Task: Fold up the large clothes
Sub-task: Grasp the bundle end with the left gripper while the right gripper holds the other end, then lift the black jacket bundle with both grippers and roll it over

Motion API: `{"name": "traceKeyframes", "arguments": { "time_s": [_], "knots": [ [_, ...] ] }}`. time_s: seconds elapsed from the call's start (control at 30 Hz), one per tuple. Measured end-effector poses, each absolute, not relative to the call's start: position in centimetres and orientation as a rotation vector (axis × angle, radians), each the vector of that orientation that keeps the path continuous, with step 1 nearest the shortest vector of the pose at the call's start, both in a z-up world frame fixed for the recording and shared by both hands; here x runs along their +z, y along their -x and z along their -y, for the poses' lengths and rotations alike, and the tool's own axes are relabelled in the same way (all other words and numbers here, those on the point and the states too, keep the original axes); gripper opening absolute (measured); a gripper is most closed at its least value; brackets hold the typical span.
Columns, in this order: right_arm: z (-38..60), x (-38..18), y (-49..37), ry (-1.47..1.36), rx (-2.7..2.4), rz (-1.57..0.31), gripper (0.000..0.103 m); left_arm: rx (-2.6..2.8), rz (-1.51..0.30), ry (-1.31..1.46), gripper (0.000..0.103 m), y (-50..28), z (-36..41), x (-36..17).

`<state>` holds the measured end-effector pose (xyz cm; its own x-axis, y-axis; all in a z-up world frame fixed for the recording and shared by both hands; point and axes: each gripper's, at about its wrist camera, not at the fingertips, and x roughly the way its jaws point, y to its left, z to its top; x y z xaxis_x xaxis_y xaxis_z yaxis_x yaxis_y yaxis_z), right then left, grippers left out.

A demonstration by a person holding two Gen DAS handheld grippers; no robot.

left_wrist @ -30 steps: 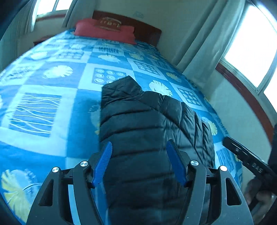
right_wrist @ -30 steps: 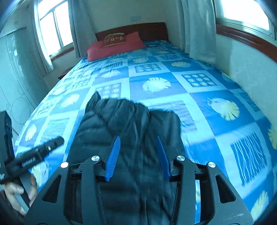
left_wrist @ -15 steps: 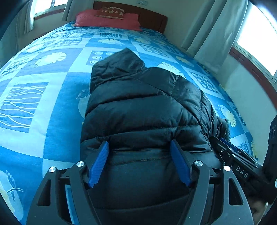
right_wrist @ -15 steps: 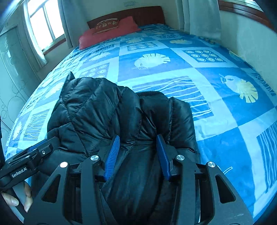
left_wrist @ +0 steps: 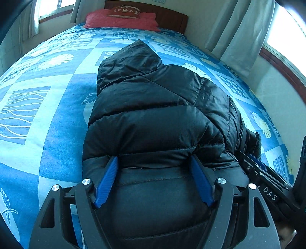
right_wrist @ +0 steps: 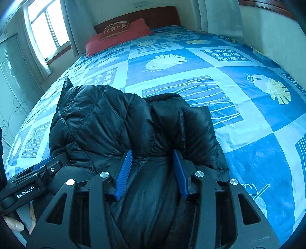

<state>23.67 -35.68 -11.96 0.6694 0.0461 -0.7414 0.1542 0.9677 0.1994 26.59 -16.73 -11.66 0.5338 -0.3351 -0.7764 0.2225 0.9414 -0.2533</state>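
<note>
since the earlier frames, both grippers have been brought down and forward over the black puffer jacket [left_wrist: 156,118], which now fills far more of each view and hides more of the blue patterned bedspread [left_wrist: 40,115].

white lettering reading "das" is seen on the right gripper's body [left_wrist: 269,193] at the right edge of the left wrist view, and "genrobot.ai" is read on the left gripper's body [right_wrist: 25,192] at the lower left of the right wrist view. writing is also printed on the small cushion on the red pillow [left_wrist: 122,18], but it cannot be made out.

the jacket's pointed hood [left_wrist: 132,63] is shown spread toward the headboard only in the left wrist view; in the right wrist view the jacket [right_wrist: 122,122] is seen bunched, with a folded edge lying on the bedspread [right_wrist: 248,92]. a bare thumb [right_wrist: 13,225] at the handle is shown only in the right wrist view.

the left gripper [left_wrist: 153,180] is held wide apart, its blue pads [left_wrist: 106,182] lying against the quilted fabric without pinching it. the right gripper [right_wrist: 153,172] is opened less widely, its blue pads [right_wrist: 123,172] set either side of a raised fold of the jacket; whether the fold is squeezed cannot be told.
</note>
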Motion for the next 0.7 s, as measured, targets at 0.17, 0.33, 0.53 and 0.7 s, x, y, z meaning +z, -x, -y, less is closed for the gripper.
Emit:
{"name": "traceKeyframes", "arguments": {
  "time_s": [0.17, 0.33, 0.53, 0.7],
  "knots": [
    [35.6, -12.3, -23.8, -0.247, -0.073, -0.832, 0.043, -0.323, -0.947, 0.126, 0.074, -26.7, 17.0, -12.1],
    [35.1, -11.6, -23.6, -0.217, -0.087, -0.829, 0.043, -0.316, -0.945, 0.115, 0.074, -26.6, 17.1, -11.7],
    [34.7, -9.8, -22.4, -0.199, -0.092, -0.803, 0.044, -0.335, -0.936, 0.131, 0.074, -25.7, 16.3, -10.1],
    [34.7, -8.2, -20.6, -0.21, -0.107, -0.774, 0.045, -0.317, -0.935, 0.199, 0.074, -24.5, 14.2, -8.5]
  ]
}}
